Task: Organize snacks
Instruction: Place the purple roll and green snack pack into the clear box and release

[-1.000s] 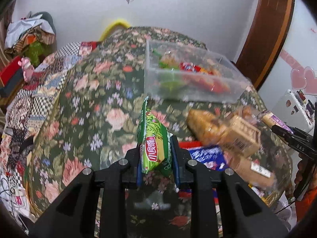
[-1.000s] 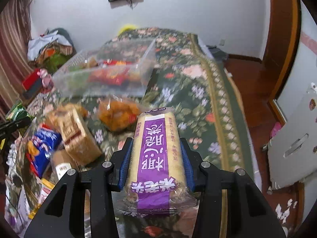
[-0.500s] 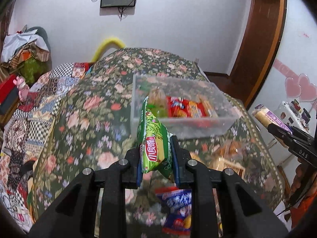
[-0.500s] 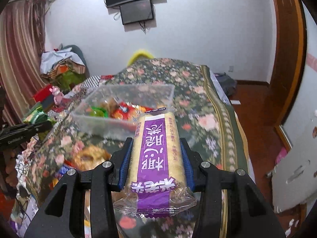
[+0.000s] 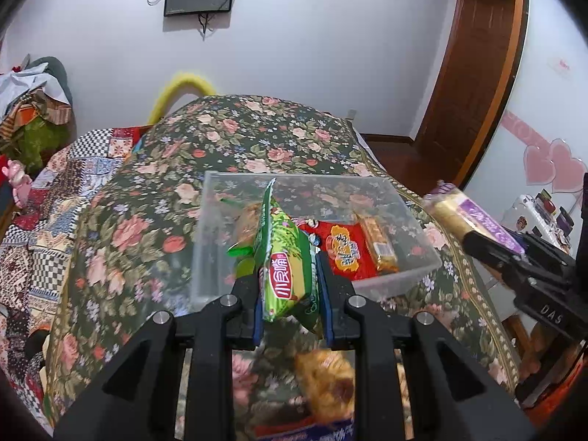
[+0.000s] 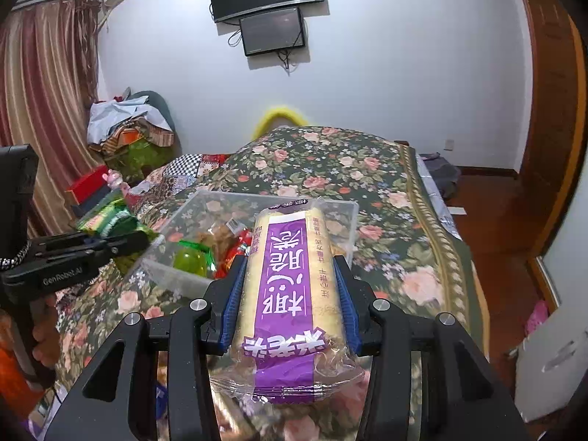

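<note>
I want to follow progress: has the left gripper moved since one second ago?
Yes. The left gripper, shut on the green snack packet, came toward the clear plastic bin.

two claws: the left claw (image 5: 290,301) pinches one green packet (image 5: 284,257), the right claw (image 6: 290,305) one purple-labelled biscuit pack (image 6: 290,286). one clear bin (image 5: 400,275) sits on the bed (image 5: 257,136). inside the bin: one red packet (image 5: 341,246), one gold bar (image 5: 378,242), one green-wrapped item (image 6: 193,257), and a brownish bag, too blurred to count further. one orange-brown snack bag (image 5: 327,382) lies near the bed's near edge. two screens (image 6: 272,11) hang on the wall.
</note>
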A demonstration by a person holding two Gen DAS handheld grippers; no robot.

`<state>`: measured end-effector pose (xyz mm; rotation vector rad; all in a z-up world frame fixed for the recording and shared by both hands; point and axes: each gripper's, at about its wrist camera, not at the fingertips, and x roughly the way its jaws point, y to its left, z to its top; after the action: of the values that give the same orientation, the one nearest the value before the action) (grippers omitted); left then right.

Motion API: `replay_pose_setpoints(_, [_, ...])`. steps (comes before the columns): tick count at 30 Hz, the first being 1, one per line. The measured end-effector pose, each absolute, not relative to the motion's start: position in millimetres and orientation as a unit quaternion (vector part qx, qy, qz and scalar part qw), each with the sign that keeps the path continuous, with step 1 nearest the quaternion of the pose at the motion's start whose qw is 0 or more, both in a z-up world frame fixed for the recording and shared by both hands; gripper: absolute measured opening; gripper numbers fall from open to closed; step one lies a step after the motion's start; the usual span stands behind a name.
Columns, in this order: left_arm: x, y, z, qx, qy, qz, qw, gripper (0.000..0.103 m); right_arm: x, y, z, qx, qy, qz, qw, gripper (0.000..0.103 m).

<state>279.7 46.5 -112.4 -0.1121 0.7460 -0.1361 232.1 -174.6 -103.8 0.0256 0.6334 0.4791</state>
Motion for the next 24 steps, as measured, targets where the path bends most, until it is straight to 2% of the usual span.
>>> replay_pose_setpoints(20, [355,8,-159,-0.041,0.426,-0.086,0.9,0.024,301,-136,-148,-0.022,0.374,0.242,0.895,0.042])
replay_pose_setpoints(24, [355,13,-161,-0.048,0.433,-0.077,0.897,0.029,295,-136,-150,-0.035,0.38,0.237,0.893,0.043])
